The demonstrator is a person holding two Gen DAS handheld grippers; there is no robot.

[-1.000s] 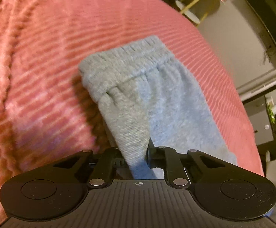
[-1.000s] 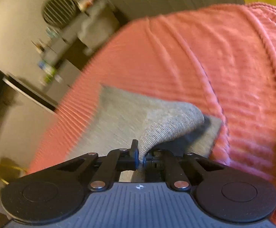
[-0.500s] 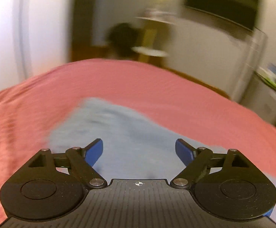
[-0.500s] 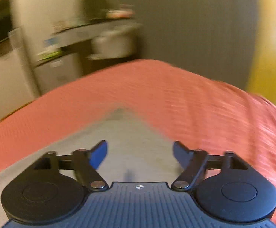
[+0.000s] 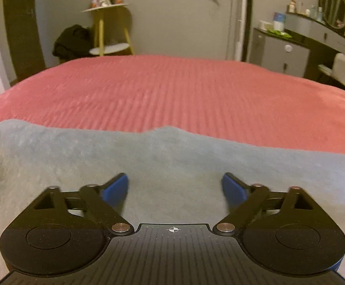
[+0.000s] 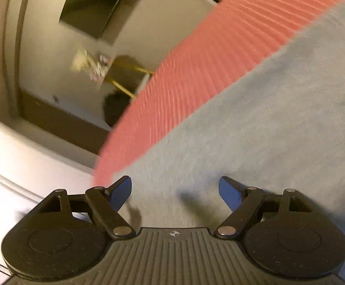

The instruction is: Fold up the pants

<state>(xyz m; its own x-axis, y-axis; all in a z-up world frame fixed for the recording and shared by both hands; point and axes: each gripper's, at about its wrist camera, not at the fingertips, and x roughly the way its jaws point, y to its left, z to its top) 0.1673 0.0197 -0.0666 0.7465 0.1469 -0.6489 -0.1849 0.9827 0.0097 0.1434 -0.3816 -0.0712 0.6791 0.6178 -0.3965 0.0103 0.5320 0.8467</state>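
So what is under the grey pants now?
The grey pants lie on the red bedspread, which shows beyond their far edge. The bedspread directly beneath is covered, so any folded layers cannot be seen. Both hand-held grippers, left and right, are open above the cloth.

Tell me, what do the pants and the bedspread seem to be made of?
Pants: probably a soft cotton-type knit, grey and matte, with a slightly fuzzy, heathered surface; blur hides the weave. Bedspread: apparently a plush, ribbed textile, coral red, with regular raised ridges that catch the light a little.
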